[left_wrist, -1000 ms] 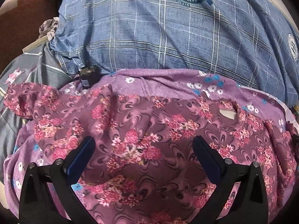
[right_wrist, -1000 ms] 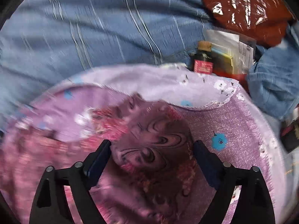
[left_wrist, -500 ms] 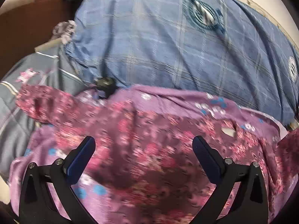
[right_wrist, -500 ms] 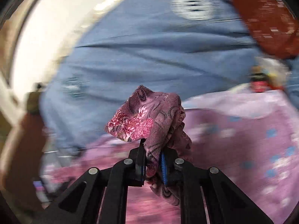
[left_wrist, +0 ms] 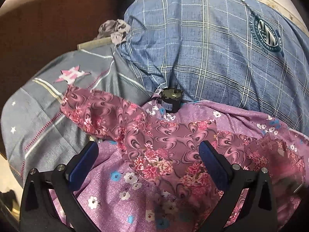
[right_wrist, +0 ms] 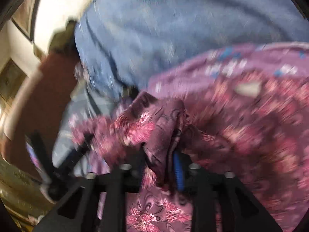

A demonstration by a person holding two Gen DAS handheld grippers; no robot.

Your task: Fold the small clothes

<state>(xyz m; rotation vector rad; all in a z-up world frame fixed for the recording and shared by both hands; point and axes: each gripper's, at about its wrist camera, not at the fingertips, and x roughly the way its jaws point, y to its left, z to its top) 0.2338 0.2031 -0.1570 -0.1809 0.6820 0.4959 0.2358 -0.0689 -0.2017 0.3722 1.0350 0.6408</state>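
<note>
On the lilac flowered cloth [left_wrist: 119, 191] in the near part of the scene lies the maroon floral garment [left_wrist: 164, 141], spread leftward onto a grey starred sheet [left_wrist: 40, 119]. The left gripper [left_wrist: 148, 160] hovers over it, jaws wide, gripping nothing. The right gripper [right_wrist: 160, 160] has a bunched fold of the garment between its opening jaws. A small black bottle [left_wrist: 170, 100] sits against the far blue checked bedding [left_wrist: 212, 44].

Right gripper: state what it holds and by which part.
The right gripper, its fingers opening, has a bunched fold of the dark floral garment between them; which part of the garment, blur hides. The left gripper holds nothing.
</note>
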